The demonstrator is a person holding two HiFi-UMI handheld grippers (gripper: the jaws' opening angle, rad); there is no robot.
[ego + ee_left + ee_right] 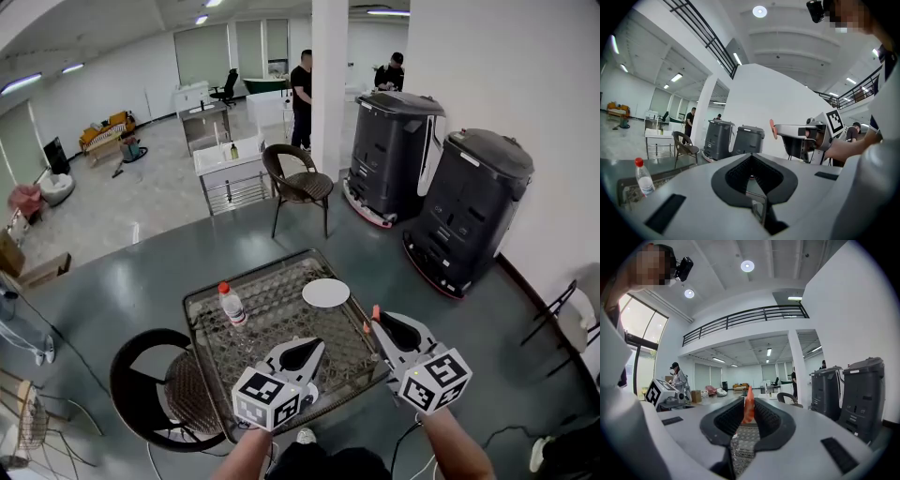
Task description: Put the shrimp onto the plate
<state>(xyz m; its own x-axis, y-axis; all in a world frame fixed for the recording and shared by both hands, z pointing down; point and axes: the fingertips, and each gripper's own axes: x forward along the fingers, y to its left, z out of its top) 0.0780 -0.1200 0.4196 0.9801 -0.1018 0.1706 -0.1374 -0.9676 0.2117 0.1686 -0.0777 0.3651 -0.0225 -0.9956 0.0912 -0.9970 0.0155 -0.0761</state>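
Note:
My right gripper [374, 321] hangs over the table's right edge, shut on a small orange shrimp [375, 313]. In the right gripper view the shrimp [748, 407] stands upright between the dark pads. The white plate [325, 292] lies empty on the mesh table top [272, 323], just left of and beyond the right gripper's tip. My left gripper [316, 346] sits low over the table's near side, its jaws together with nothing between them. From the left gripper view, the right gripper [780, 131] shows with the shrimp [772, 128] at its tip.
A water bottle with a red cap [232, 305] stands on the table's left part. A dark round chair [155, 389] is at the near left, another chair [298, 183] beyond the table. Two black machines [473, 206] stand at the right by the wall.

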